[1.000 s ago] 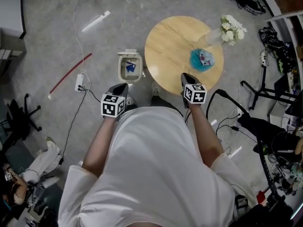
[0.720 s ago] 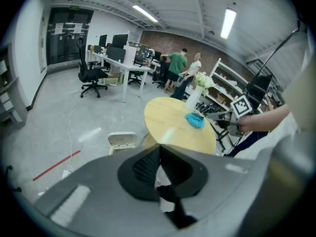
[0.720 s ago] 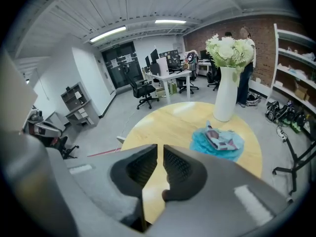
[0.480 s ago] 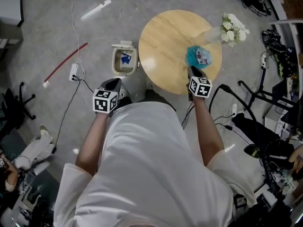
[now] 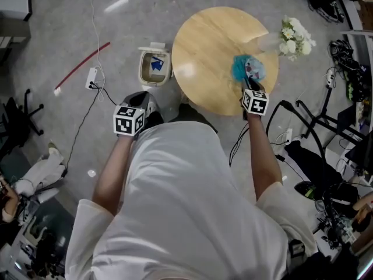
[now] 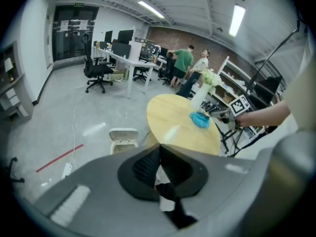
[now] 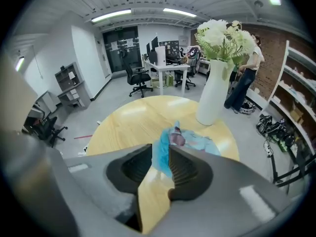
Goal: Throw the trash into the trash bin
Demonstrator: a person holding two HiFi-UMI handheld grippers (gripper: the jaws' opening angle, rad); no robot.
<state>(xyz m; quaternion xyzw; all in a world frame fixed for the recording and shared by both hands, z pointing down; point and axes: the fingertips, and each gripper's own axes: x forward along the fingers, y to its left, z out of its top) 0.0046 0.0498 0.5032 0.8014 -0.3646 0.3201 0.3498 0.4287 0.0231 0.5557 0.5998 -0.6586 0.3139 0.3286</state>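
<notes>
— What was the right gripper (image 7: 160, 153) up to?
— Its jaws had just been opening and stood apart, angled down at the round wooden table (image 7: 123, 125). The near fold of the crumpled blue wrapper (image 7: 190, 141) reached in between the tips. The rest of it lay on the tabletop just beyond them, with a pink-and-white printed patch showing in the crumple.
— Had the jaws closed on it?
— No. The fold sat in the gap, and the wrapper lay on the wood.
— What stood past the wrapper?
— A white vase (image 7: 213, 95) of white flowers (image 7: 224, 36), farther beyond the jaws and off to their right, near the wrapper.
— And the left gripper (image 6: 159, 154)?
— Jaws together with nothing between them, held over the grey floor (image 6: 64, 117) to one side of the table.
— Where was the bin from there?
— The small white trash bin (image 6: 119, 144) stood on the floor ahead of the closed tips and a little to their left, close beside the table, lid raised. The head view showed a blue scrap (image 5: 157, 65) lying inside it. The wrapper was well ahead of those tips and to their right.
</notes>
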